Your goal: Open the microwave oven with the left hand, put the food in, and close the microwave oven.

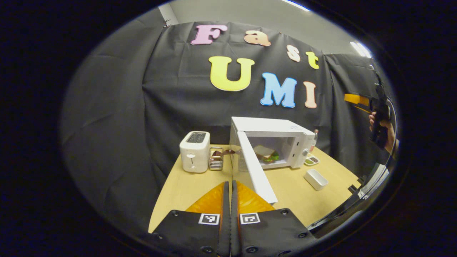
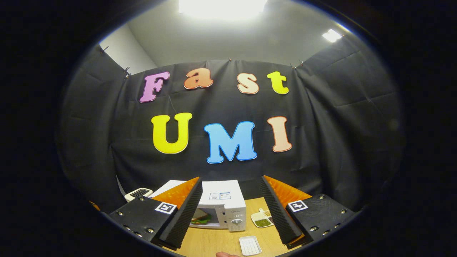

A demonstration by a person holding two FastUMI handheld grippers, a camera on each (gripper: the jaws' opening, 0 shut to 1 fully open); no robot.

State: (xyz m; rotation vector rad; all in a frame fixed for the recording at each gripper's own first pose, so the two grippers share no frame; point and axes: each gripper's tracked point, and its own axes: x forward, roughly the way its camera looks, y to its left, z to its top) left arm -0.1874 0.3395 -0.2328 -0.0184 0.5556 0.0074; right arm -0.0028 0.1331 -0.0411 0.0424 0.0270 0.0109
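Two hand-held grippers are in your hands. Your left hand-held gripper [image 1: 230, 200] has its fingers pressed together with nothing between them, and it hangs above the near edge of the table [image 1: 185, 189]. Your right hand-held gripper [image 2: 230, 207] is spread wide and holds nothing.

On the table the microwave oven [image 1: 282, 139] stands with its door [image 1: 257, 171] swung open toward you, and the sandwich [image 1: 266, 154] already lies inside it. The open door reaches out just in front of your left fingers, a little to the right.

Left of the oven stands a white toaster [image 1: 194, 151], and a small metal rack [image 1: 216, 159] is between them. Right of the oven lie a divided dish [image 1: 311, 160] with seasonings and, nearer, a white rectangular tray [image 1: 316, 179].
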